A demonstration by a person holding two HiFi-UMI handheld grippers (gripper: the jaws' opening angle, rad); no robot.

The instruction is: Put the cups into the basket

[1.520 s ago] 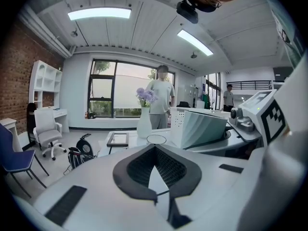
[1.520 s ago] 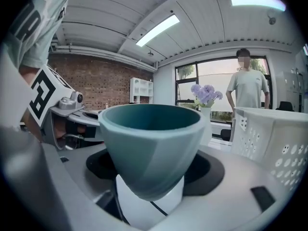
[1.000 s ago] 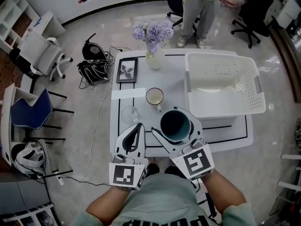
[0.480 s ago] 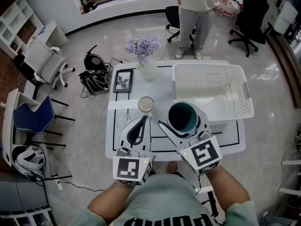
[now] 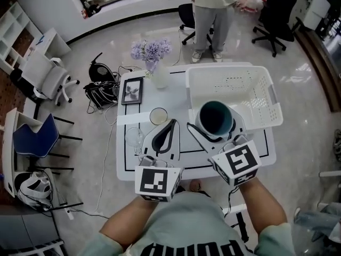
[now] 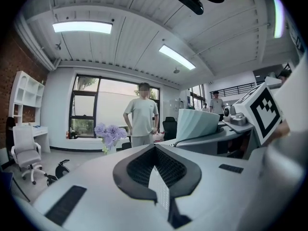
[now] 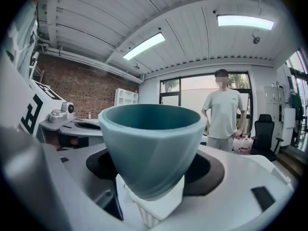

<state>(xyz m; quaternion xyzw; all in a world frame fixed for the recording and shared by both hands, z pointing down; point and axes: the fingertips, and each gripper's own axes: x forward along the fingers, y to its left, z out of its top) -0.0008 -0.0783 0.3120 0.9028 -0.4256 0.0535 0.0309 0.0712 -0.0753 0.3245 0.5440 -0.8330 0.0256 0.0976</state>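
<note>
As the right gripper (image 5: 215, 125) grips the teal cup (image 5: 215, 116) with jaws wide, left gripper (image 5: 171, 125) closed and empty, the basket (image 5: 226, 68) rim may knock it loose

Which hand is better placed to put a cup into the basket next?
Right. The right tongs hold the teal cup at the white basket's near edge; the left tongs are shut and empty.
</note>
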